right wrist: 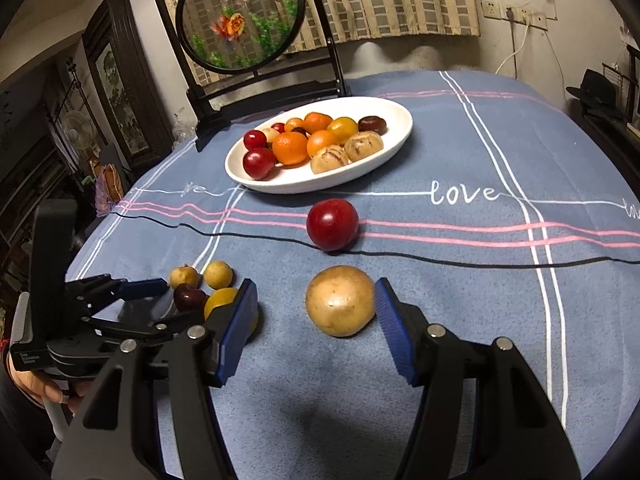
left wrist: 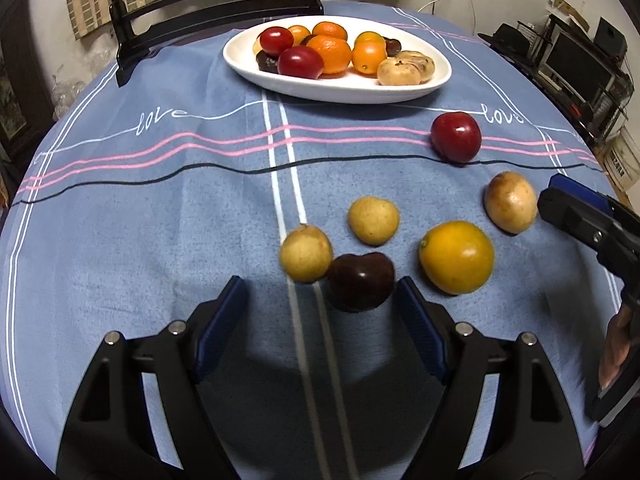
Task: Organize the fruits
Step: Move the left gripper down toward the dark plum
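Loose fruits on a blue striped tablecloth (left wrist: 160, 220)
Left gripper (left wrist: 320, 300) gapes empty over a dark maroon plum (left wrist: 360, 282); right gripper (right wrist: 316, 320) brackets, without squeezing, a tan round fruit (right wrist: 340, 300) before the white oval plate (right wrist: 400, 136)

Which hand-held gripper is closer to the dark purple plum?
Left. The left hand-held gripper has the dark plum just ahead of its open fingers, near its right finger. The right hand-held gripper sits farther off, around a tan fruit.

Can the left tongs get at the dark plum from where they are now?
Probably yes. The left tongs stand open, with the dark plum just ahead between the tips; the tan fruit touching its left side may get nudged.
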`<act>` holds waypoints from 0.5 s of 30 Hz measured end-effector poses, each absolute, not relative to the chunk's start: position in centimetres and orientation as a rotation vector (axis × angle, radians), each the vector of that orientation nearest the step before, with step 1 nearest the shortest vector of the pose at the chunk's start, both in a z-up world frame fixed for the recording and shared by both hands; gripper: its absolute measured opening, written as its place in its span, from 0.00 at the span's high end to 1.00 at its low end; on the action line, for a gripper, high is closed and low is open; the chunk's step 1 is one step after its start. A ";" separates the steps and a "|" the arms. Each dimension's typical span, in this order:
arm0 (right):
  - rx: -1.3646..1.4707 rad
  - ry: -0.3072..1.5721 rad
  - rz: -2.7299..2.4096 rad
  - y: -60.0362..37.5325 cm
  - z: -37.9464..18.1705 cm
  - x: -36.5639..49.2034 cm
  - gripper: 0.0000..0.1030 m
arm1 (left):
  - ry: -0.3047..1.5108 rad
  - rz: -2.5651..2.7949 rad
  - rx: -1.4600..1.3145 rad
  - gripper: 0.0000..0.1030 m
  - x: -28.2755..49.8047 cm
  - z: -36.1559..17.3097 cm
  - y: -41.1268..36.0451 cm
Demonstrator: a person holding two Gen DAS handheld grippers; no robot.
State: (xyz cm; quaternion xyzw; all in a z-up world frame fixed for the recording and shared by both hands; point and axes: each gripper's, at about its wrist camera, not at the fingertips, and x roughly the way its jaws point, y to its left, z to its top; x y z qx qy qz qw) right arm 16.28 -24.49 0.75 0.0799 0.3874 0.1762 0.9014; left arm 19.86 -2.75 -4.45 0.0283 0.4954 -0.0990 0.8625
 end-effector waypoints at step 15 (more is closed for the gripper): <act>0.153 0.788 0.358 -24.7 0.9 15.9 0.40 | 1.049 -0.142 0.007 0.50 21.1 -4.0 -3.4</act>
